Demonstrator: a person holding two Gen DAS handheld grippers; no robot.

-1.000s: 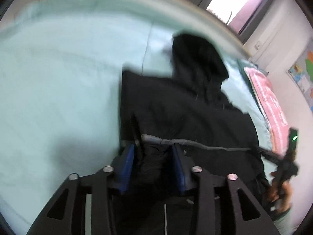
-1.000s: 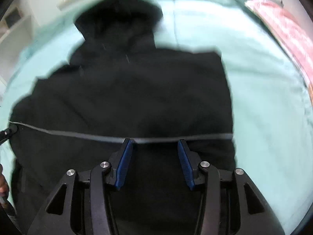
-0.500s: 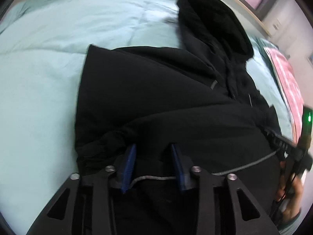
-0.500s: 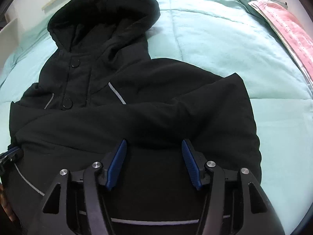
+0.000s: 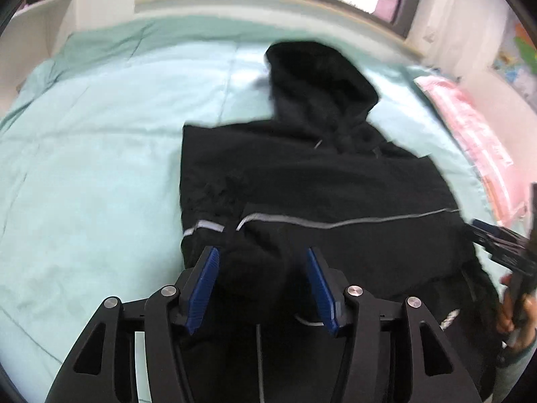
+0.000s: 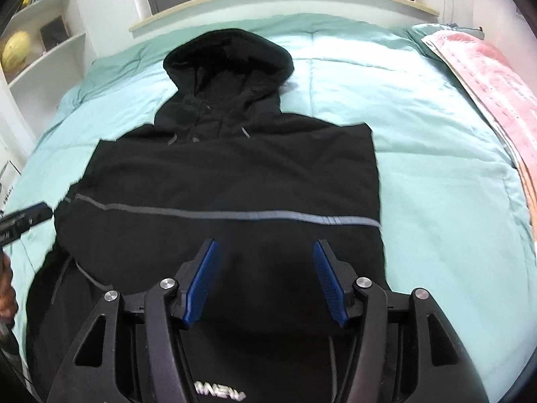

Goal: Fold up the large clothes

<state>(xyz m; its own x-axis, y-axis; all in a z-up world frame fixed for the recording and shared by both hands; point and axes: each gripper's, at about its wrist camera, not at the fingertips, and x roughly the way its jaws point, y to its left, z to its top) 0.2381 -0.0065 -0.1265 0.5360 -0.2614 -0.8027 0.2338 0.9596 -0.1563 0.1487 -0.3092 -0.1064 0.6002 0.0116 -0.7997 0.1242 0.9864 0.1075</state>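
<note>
A black hooded jacket lies flat on the mint-green bed, hood toward the window, with a grey reflective stripe across its body. My left gripper hangs over the jacket's left lower part. Its jaws are opening, and a hump of black fabric rises between the blue pads without being pinched. My right gripper stands open just above the jacket's right lower part, nothing clamped. Each gripper shows at the edge of the other view: the right gripper, the left gripper.
A pink blanket lies along the bed's right side. A window sill runs behind the bed. White shelves with a yellow ball stand at the far left. A hand shows at the right edge.
Both grippers swung forward over the jacket half a second ago and have drawn back toward its lower part. The left jaws, narrow on fabric before, now stand wider. The right jaws widened a little.
</note>
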